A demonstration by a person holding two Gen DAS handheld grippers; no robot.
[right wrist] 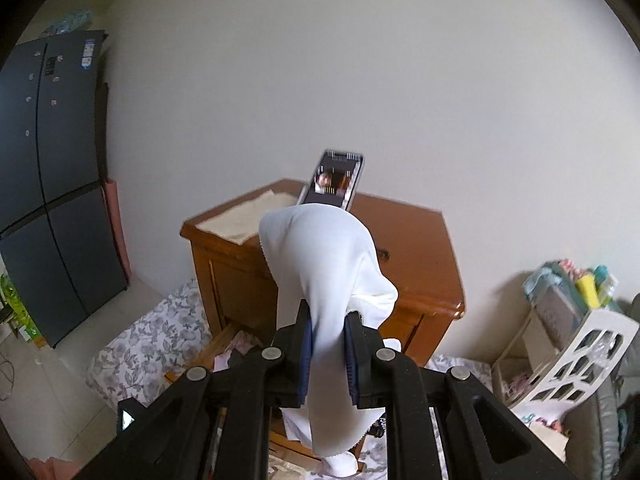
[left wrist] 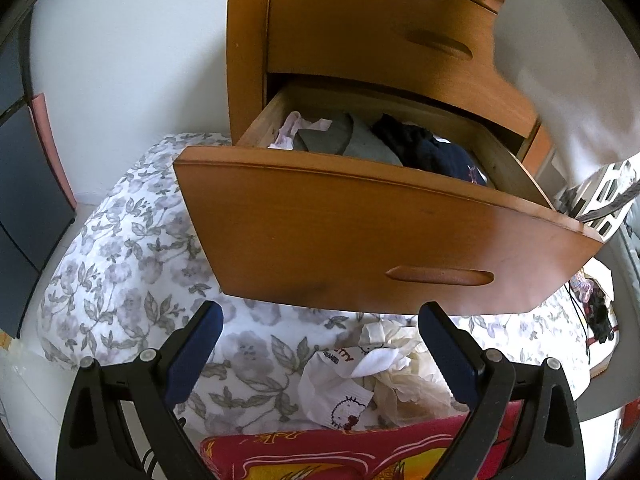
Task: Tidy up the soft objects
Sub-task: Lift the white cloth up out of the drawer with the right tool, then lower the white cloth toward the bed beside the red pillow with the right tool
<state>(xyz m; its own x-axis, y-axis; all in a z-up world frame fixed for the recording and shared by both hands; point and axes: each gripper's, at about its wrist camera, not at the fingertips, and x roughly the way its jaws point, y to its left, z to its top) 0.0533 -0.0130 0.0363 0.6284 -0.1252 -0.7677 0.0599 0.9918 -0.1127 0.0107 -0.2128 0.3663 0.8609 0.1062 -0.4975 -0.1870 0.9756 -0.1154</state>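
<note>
My right gripper (right wrist: 328, 320) is shut on a white cloth (right wrist: 320, 248), which drapes forward over the fingers and hangs below them, high above the wooden nightstand (right wrist: 420, 248). The same white cloth (left wrist: 572, 72) fills the upper right of the left wrist view. My left gripper (left wrist: 320, 320) stands open, nothing between its blue pads (left wrist: 200, 344), just below the front of the pulled-out drawer (left wrist: 360, 240). Grey, black, navy and pink clothes (left wrist: 360, 140) lie inside the drawer. On the floral bedding (left wrist: 120, 260) beneath lie a white Hello Kitty garment (left wrist: 340, 392) and cream fabric (left wrist: 412, 376).
A phone (right wrist: 334, 180) stands on the nightstand top beside a folded beige cloth (right wrist: 248, 216). A dark refrigerator (right wrist: 48, 184) stands at left. A white cut-out rack (right wrist: 572, 340) with items sits at right. A red and yellow patterned cloth (left wrist: 340, 452) lies at the near edge.
</note>
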